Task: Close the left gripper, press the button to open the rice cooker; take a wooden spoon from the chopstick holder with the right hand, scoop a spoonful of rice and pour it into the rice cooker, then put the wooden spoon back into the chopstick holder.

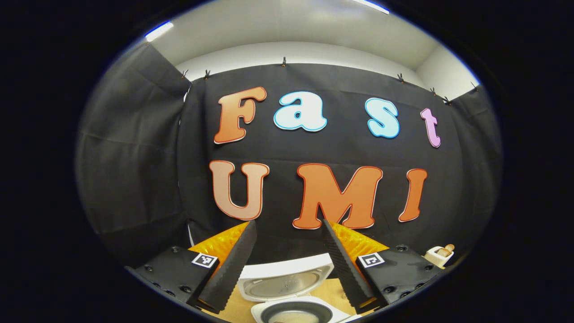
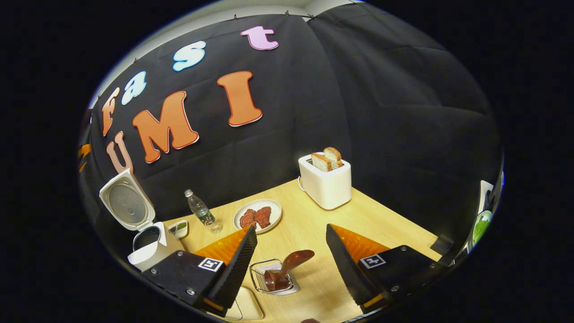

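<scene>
Left gripper view, left to right:
- Left gripper [image 1: 289,260]: jaws spread wide, nothing between the fingers, held above the table and aimed at the black wall.
- Rice cooker [image 1: 291,309]: seen low in the gap between the fingers, directly below the gripper. Lid [image 1: 284,280] raised and tilted back toward the wall, with its round metal inner plate facing forward. Dark inner pot open at the bottom edge, with a pale layer on its floor; whether rice, could not be told.
- Toaster [image 1: 439,255]: glimpsed far right, behind the right finger, with bread sticking out of the top.

Right gripper view, left to right:
- Rice cooker [image 2: 150,249]: far left on the wooden table [image 2: 385,224], lid [image 2: 128,202] standing open, dark pot visible under it.
- Small dish [image 2: 179,229]: just right of the cooker; contents too small to identify.
- Water bottle [image 2: 200,211]: upright, near the dish.
- White plate [image 2: 258,215]: right of the bottle, holding two reddish-brown pieces.
- Right gripper [image 2: 291,258]: jaws spread wide, gripping nothing, poised above the table.
- Wire chopstick holder [image 2: 273,278]: on the table between the two fingers, close below the gripper.
- Wooden spoon [image 2: 287,267]: resting in the holder, dark brown, handle leaning up and to the right, untouched by either finger.
- Toaster [image 2: 326,181]: further back on the table, white, two slices of bread upright in the slots.
</scene>
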A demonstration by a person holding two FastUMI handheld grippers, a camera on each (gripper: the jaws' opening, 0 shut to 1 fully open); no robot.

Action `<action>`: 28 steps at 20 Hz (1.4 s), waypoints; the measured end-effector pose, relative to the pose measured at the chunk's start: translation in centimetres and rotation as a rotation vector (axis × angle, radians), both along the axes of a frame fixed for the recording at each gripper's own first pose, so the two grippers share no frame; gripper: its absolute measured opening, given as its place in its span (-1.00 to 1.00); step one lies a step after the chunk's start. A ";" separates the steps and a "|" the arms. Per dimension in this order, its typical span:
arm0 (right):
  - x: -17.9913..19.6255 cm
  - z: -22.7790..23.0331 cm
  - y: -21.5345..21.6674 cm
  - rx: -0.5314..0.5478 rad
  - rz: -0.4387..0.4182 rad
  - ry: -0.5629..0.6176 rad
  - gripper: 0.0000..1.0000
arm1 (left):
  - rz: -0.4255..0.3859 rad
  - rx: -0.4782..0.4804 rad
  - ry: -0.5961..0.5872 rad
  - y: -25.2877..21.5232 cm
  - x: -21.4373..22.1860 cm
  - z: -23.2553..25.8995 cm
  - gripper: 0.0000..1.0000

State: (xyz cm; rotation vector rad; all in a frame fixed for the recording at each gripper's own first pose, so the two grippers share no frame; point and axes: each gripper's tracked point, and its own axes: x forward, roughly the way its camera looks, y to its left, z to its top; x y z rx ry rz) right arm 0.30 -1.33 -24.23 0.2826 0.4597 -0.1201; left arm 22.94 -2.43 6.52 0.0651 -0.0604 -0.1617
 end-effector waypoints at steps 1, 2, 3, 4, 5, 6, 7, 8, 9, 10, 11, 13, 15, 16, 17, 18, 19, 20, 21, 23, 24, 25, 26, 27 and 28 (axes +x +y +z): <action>0.0 0.1 -0.3 -0.007 -0.006 -0.002 0.89 | 0.002 0.009 -0.008 -0.3 0.7 0.5 0.95; -0.2 0.5 -0.6 -0.008 -0.009 -0.006 0.89 | 0.007 0.013 -0.014 -0.5 1.4 0.8 0.95; -0.2 0.8 -0.8 -0.005 -0.013 -0.009 0.89 | 0.011 0.016 -0.023 -0.7 2.0 1.1 0.94; -0.2 1.0 -1.0 -0.004 -0.018 -0.013 0.89 | 0.019 0.021 -0.023 -0.7 2.8 1.2 0.94; -0.2 1.2 -1.2 -0.004 -0.026 -0.017 0.89 | 0.024 0.026 -0.018 -0.9 3.6 0.8 0.93; -0.2 1.4 -1.5 -0.005 -0.032 -0.022 0.90 | 0.031 0.035 -0.006 -0.9 4.6 0.1 0.95; -0.2 1.7 -1.7 -0.003 -0.037 -0.027 0.90 | 0.035 0.046 0.015 -1.0 5.6 -0.9 0.97; -0.3 1.8 -1.8 0.000 -0.041 -0.030 0.90 | 0.035 0.050 0.043 -1.0 6.6 -2.2 0.96; -0.3 1.9 -2.0 0.002 -0.043 -0.030 0.90 | 0.033 0.041 0.074 -1.0 7.6 -3.7 0.95; -0.4 1.8 -2.1 0.003 -0.047 -0.029 0.89 | 0.039 0.028 0.104 -0.7 8.4 -5.2 0.94; -0.4 1.8 -2.2 0.002 -0.050 -0.026 0.89 | 0.047 0.019 0.124 -0.4 9.3 -6.3 0.99; -0.5 1.7 -2.4 0.000 -0.051 -0.018 0.89 | 0.068 0.028 0.151 0.2 10.7 -7.8 0.96; -0.6 1.6 -2.4 0.000 -0.051 -0.014 0.89 | 0.088 0.055 0.184 0.8 11.7 -9.4 0.96; -0.5 1.7 -2.5 0.002 -0.052 -0.014 0.89 | 0.090 0.058 0.200 0.9 12.2 -10.1 0.96; -0.5 1.8 -2.4 0.005 -0.052 -0.015 0.89 | 0.101 0.060 0.206 1.1 12.7 -10.7 0.97; -0.5 1.8 -2.4 0.008 -0.052 -0.016 0.89 | 0.115 0.060 0.205 1.6 13.2 -11.1 0.96; -0.5 1.9 -2.3 0.012 -0.050 -0.013 0.89 | 0.116 0.064 0.224 1.5 13.5 -12.0 0.96; -0.5 2.1 -2.2 0.013 -0.048 -0.016 0.90 | 0.110 0.072 0.258 1.4 13.7 -13.0 0.94; -0.5 2.2 -2.2 0.008 -0.049 -0.021 0.89 | 0.103 0.075 0.290 1.3 13.7 -14.1 0.96; -0.7 2.5 -2.1 0.000 -0.045 -0.024 0.89 | 0.112 0.075 0.333 1.6 13.5 -15.9 0.96; -0.9 2.5 -2.1 -0.001 -0.043 -0.022 0.89 | 0.110 0.052 0.351 1.9 13.2 -16.5 0.97; -1.0 2.6 -2.2 -0.008 -0.042 -0.020 0.90 | 0.104 0.015 0.329 1.7 13.1 -16.2 0.97; -1.1 2.7 -2.4 -0.018 -0.043 -0.018 0.90 | 0.104 0.008 0.336 1.8 12.9 -16.3 0.99; -1.2 3.0 -2.6 -0.028 -0.045 -0.020 0.90 | 0.101 0.024 0.343 2.0 12.2 -16.4 0.97; -1.3 3.5 -2.6 -0.034 -0.044 -0.024 0.90 | 0.089 0.034 0.339 1.8 11.7 -16.4 0.99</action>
